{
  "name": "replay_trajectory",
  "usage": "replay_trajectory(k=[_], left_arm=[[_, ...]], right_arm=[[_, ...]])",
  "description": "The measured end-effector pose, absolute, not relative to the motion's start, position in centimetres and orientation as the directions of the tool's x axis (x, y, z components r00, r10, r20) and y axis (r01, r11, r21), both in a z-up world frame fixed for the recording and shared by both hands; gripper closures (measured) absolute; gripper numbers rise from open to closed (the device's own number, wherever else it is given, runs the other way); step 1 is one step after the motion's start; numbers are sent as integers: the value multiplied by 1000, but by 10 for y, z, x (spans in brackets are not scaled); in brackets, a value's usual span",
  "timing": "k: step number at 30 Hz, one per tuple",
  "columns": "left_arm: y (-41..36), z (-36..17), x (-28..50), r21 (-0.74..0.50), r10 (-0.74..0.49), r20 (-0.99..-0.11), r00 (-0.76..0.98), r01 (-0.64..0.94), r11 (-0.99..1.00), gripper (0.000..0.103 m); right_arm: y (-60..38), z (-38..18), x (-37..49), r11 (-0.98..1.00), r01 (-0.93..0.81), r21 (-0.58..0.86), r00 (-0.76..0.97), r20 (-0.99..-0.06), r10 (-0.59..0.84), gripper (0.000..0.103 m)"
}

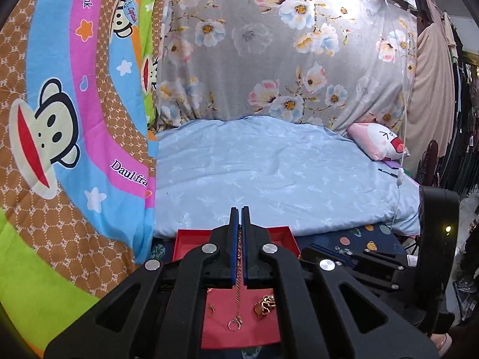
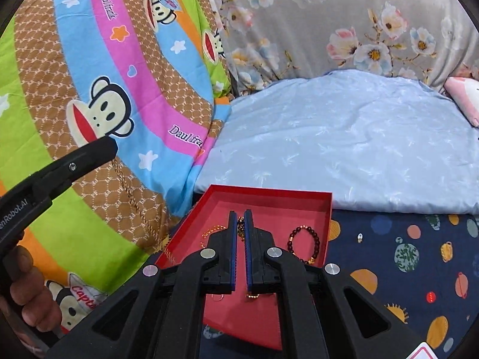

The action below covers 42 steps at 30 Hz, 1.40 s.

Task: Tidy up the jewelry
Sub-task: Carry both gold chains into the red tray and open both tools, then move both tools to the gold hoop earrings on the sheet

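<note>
Left claw (image 1: 239,218): closed on a gold chain (image 1: 238,272), which I hold pinched between the blue pads; the chain hangs down to a ring-shaped clasp dangling over the red tray (image 1: 185,236). From the right wrist view, this same claw (image 2: 104,146) sits above the tray's left edge, the chain (image 2: 134,203) trailing from its tip down toward the tray's near left corner. Beneath it in the left wrist view, a small gold ring (image 1: 210,309) lies to the left and a chunky gold ring (image 1: 265,305) to the right on the tray floor.

Right claw (image 2: 239,218): narrow, my fingers almost together with a slim gap; whether they pinch the dark-and-gold piece (image 2: 240,224) seen between them I cannot tell. Left of it in the tray (image 2: 269,193) lies a thin gold bracelet (image 2: 211,232); right of it, a dark red bead bracelet (image 2: 304,243) near the tray's right wall. The tray rests on a navy planet-print sheet (image 2: 404,248) on the bed, a small earring-like item (image 2: 360,237) lying apart to the right.
</note>
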<state>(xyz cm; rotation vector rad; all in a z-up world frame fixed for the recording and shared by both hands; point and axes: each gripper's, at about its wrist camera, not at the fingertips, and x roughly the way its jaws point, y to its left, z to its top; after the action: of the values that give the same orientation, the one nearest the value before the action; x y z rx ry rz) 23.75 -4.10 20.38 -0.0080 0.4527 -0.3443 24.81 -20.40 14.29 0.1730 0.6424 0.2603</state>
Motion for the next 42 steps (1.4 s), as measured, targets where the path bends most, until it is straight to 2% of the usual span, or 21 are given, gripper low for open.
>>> replay_trajectory(k=[14,17,18,19,20,22,23,31,37,42], left_arm=[[-46,155,299,-81,-261,-521,812,258,963,102],[-46,147,305,-92,-258,-542,799,249,964,101],[-46,144,306,-90,-248,-547,799,238,967,100],[-46,142,306,-87,-243,-552,798,235,968,95],[-45,139,306,-80,-230,-558,797,224,971,81],[-43,137,304,-74,-211,-556,804,205,976,62],[-42,136,302,-66,-198,-551,811,194,979,61],[-36,133,278,-54,-190,-564,804,194,980,61],[-30,124,235,-55,-204,-572,794,211,976,61],[-20,102,191,-99,-232,-612,756,218,971,61]], right_arm=[[-191,92,300,965,-165,206,717,-646,260,98],[-191,89,306,968,-150,203,723,-645,247,95],[-192,89,307,970,-142,195,727,-645,236,89],[-191,89,307,972,-137,193,731,-642,230,83],[-192,89,307,972,-133,193,736,-638,227,80],[-192,90,304,972,-131,194,741,-632,226,78],[-193,90,302,973,-130,191,745,-629,223,77],[-199,95,266,963,-135,235,751,-610,254,77],[-199,94,210,942,-151,301,734,-604,311,76],[-200,80,150,930,-140,341,706,-623,335,76]])
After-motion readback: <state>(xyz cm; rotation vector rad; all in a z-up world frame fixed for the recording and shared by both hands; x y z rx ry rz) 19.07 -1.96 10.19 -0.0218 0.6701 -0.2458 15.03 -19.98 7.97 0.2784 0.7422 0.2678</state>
